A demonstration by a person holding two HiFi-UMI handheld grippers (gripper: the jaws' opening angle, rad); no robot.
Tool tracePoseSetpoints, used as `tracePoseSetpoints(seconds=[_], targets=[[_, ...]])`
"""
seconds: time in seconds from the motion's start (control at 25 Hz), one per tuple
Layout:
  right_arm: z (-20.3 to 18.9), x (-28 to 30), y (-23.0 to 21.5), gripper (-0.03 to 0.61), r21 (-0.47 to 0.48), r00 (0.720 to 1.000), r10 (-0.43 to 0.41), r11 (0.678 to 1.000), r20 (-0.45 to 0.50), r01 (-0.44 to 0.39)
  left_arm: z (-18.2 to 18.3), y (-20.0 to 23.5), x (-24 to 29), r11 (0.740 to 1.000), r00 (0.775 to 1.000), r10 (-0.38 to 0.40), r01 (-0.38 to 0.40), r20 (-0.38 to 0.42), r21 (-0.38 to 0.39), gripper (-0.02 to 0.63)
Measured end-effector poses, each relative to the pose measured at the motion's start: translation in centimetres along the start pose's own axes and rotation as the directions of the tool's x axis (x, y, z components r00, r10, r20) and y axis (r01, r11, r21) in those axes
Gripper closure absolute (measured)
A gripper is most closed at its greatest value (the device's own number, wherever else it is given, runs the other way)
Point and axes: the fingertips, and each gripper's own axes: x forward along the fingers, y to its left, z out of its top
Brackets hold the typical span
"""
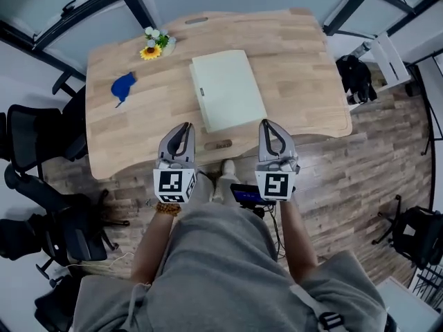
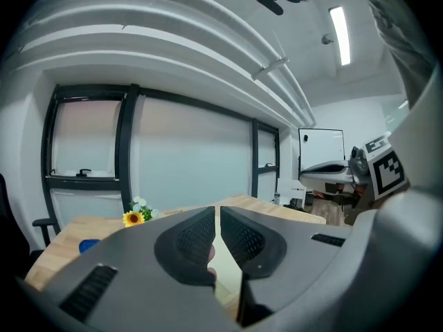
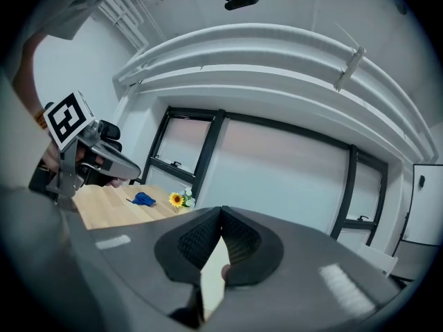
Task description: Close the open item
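The pale flat case (image 1: 227, 88) lies shut on the wooden counter (image 1: 297, 68), just beyond and between the 2 tongs. Both the left tongs (image 1: 185, 126) and the right tongs (image 1: 267, 124) are clenched on nothing, over the counter's near edge.

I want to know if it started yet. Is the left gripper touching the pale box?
Apart. The head view shows the left gripper, jaws shut, with a strip of bare table between it and the box.

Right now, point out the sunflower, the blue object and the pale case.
sunflower (image 1: 150, 52), head view, yellow bloom.
blue object (image 1: 122, 86), head view, its middle.
pale case (image 1: 227, 90), head view, top face.
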Motion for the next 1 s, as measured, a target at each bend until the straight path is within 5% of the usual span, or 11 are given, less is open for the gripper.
tracePoseSetpoints(seconds=[0.36,0.6,1.0], targets=[[-2.1,2.4,0.2,0.568,0.007,0.998,0.055,0.998,-0.026,-0.055,-7.6,1.4,4.8,0.982,0.986,-0.017,-0.015,-0.165,-0.188,0.582],[-2.0,3.7,0.1,0.568,-0.052,0.998,0.05,0.997,-0.035,-0.052,-14.7,1.7,8.1,0.914,0.953,-0.115,-0.01,-0.281,-0.406,0.541],[-1.9,5.1,-1.4,0.568,-0.108,0.998,-0.004,0.994,-0.069,-0.004,-20.1,1.0,11.9,0.85,0.902,-0.228,0.0,-0.367,-0.526,0.488]])
